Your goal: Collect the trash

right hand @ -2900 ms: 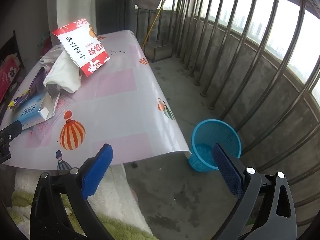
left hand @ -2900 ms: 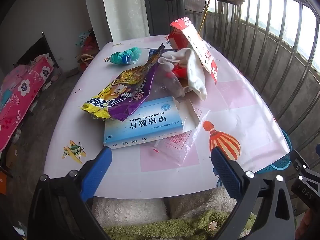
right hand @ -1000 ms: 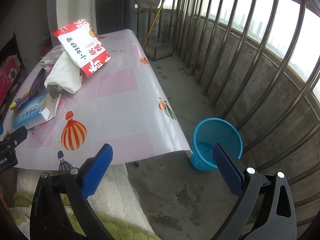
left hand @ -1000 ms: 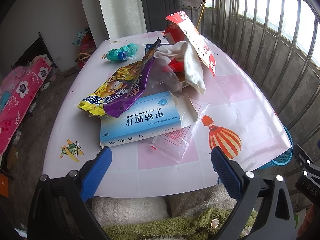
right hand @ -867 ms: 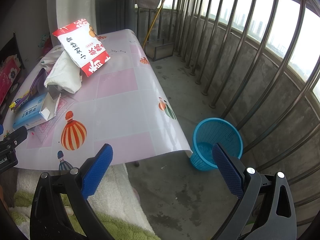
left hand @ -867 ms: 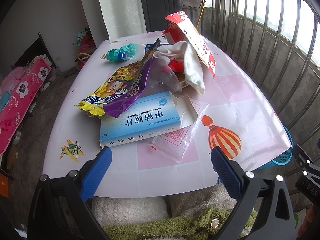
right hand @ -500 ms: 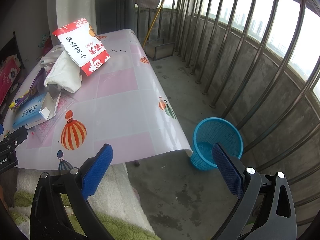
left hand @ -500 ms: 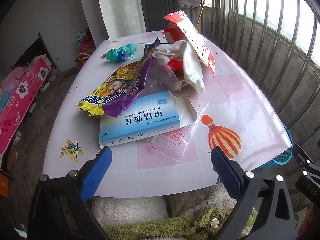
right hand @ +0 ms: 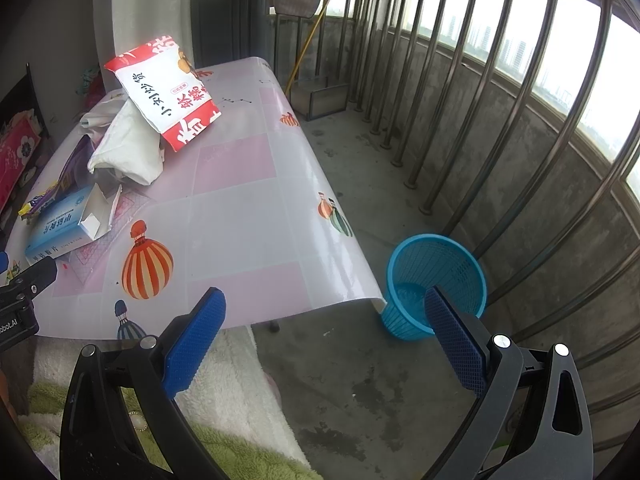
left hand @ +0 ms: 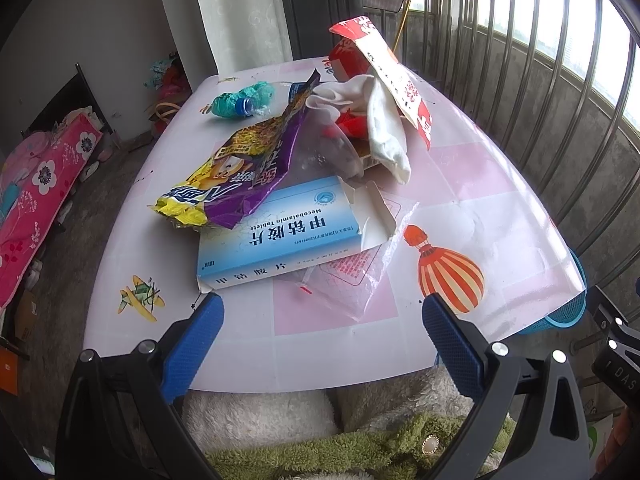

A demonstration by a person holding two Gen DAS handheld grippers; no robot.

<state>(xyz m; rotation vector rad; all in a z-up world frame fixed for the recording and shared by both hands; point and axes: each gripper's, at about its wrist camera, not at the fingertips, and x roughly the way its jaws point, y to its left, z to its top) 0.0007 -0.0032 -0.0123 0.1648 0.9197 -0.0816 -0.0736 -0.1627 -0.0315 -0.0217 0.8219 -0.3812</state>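
Holding nothing: left gripper (left hand: 320,328), jaws wide apart, at the near edge of the table (left hand: 320,344).
Right gripper (right hand: 324,324): wide apart too, nothing in it, past the table corner, above the floor.
Trash pile: on the table, on its left half.
Blue box (left hand: 276,236): flap open, lying flat, nearest the left gripper.
Purple bag (left hand: 244,172): resting on the box.
Clear wrapper (left hand: 352,280): partly under the box.
Red and white bag (right hand: 164,92): tilted, leaning on a white cloth (right hand: 128,148).
Green bottle (left hand: 240,100): crushed, at the far side.
Blue basket (right hand: 436,280): on the floor, beside the table corner.
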